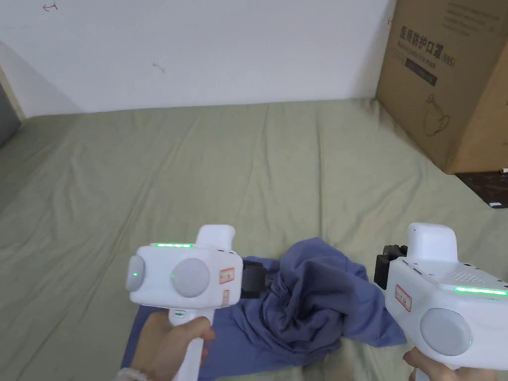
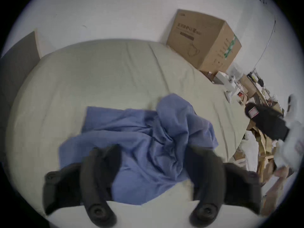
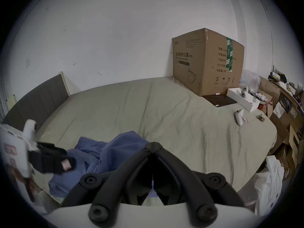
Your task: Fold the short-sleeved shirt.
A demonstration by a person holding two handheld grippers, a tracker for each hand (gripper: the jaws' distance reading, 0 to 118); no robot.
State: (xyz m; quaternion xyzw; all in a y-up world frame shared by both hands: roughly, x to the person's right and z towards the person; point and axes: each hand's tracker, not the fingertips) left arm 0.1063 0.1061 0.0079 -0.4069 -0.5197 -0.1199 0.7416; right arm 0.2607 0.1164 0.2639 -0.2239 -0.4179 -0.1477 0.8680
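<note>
Short-sleeved shirt [image 1: 302,297], blue, lies bunched on the green-sheeted bed [image 1: 198,163] near its front edge, just in front of the person. One part, on the person's left, lies fairly flat against the sheet; the rest is heaped into a rumpled mound with deep creases, and no sleeve or collar can be picked out. Left hand-held gripper [image 2: 153,151] hovers just over the flatter part, jaws spread wide, nothing between them; the left gripper view shows shirt fabric in the gap below, but whether the tips touch it cannot be told. Right hand-held gripper [image 3: 153,145] sits at the mound's right side, jaws pressed together at the tips. A sliver of blue shows beneath them in the right gripper view, yet no cloth is seen pinched between the tips, so it reads as closed on nothing. Cardboard box [image 1: 446,79] stands at the bed's far right corner against the wall, well apart from the shirt. Progress, as a judgement: folding has hardly begun. No clean fold line or squared edge is visible. Left to do: spread the garment flat, find sleeves and hem, then bring the sides in and double it over.
</note>
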